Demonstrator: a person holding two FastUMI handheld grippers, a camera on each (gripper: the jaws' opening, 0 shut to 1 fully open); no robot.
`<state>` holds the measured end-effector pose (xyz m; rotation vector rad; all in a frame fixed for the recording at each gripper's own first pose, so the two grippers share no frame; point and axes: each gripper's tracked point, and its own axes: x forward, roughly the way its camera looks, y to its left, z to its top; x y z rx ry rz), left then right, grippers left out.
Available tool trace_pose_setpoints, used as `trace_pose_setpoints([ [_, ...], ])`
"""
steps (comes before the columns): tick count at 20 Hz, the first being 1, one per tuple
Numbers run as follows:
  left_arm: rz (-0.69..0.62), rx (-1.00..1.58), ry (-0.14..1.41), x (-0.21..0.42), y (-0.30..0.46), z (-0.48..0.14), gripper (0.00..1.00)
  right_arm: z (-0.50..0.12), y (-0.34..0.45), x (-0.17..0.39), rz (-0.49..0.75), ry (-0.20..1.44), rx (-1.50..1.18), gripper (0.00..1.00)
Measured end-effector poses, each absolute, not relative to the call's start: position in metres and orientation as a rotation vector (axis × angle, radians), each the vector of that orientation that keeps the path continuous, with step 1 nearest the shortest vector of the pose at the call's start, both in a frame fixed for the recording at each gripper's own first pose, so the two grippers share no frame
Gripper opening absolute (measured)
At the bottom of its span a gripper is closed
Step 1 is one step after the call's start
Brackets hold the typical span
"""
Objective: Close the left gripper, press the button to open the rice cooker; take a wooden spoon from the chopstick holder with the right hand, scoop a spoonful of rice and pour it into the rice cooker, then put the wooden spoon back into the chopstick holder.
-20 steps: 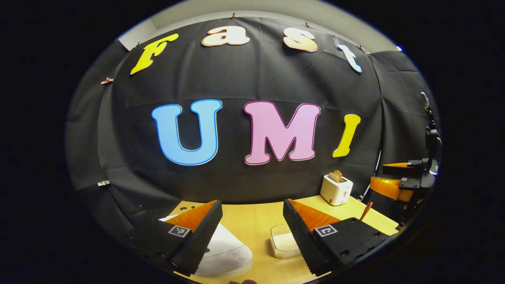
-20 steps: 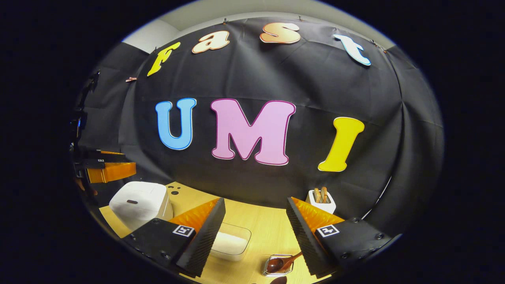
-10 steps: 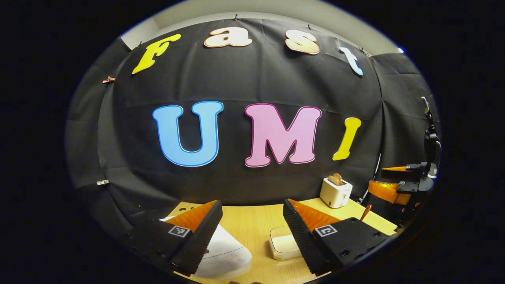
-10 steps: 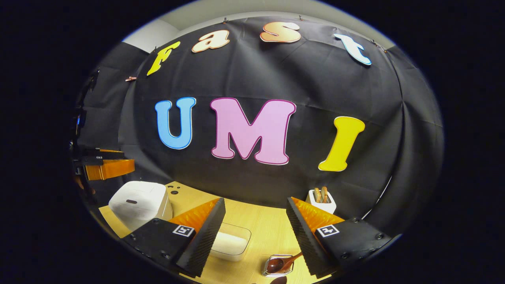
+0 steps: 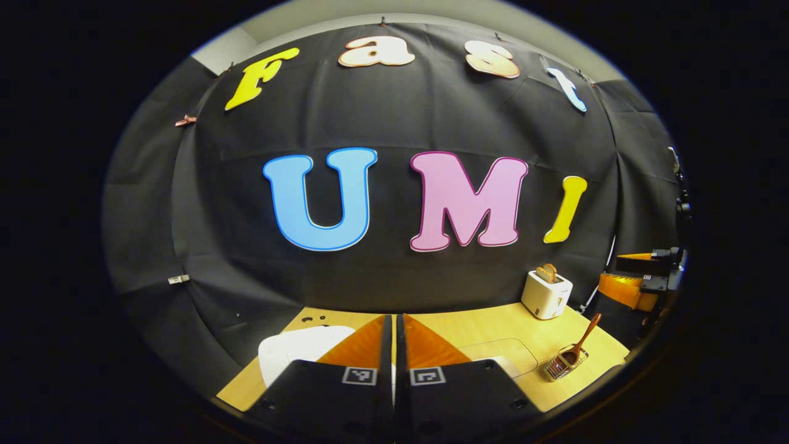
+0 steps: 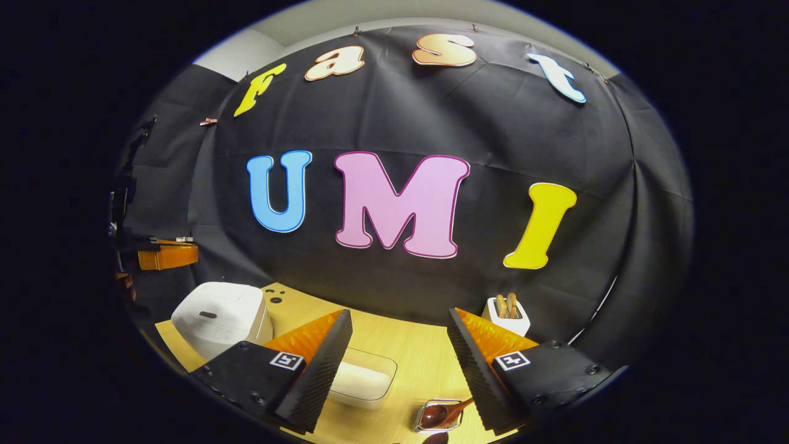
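Note:
In the left gripper view my left gripper is shut with nothing between its fingers, held above the white rice cooker, whose lid is down. The wooden spoon leans in the wire chopstick holder at the right, and the right gripper hangs beyond it. In the right gripper view my right gripper stands open above the table. Below it sit the clear box of rice and the spoon in its holder. The cooker stands at the left, the left gripper above it.
A white toaster with bread slices stands at the back right of the wooden table, near the black cloth wall. In the right gripper view the toaster sits just behind my right finger. A hand shows under the far left gripper.
My left gripper has gone from open to shut and its view has swung left and up over the cooker. The right gripper has barely moved.

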<state>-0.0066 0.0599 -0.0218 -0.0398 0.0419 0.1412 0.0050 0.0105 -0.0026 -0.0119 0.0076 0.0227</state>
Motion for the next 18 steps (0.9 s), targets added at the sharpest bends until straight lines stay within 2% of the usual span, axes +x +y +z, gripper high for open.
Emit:
trace_pose_setpoints([
  [7,0.242,-0.059,0.199,-0.001,0.108,-0.099,0.05,-0.003,0.000,-0.001,-0.012,0.009,-0.013,0.96],
  [13,0.250,-0.127,0.314,0.008,0.124,-0.159,0.05,-0.004,-0.008,-0.010,-0.036,0.013,-0.025,0.96],
  [18,0.251,-0.131,0.369,0.016,0.127,-0.185,0.05,-0.006,-0.013,-0.018,-0.052,0.022,-0.033,0.96],
])
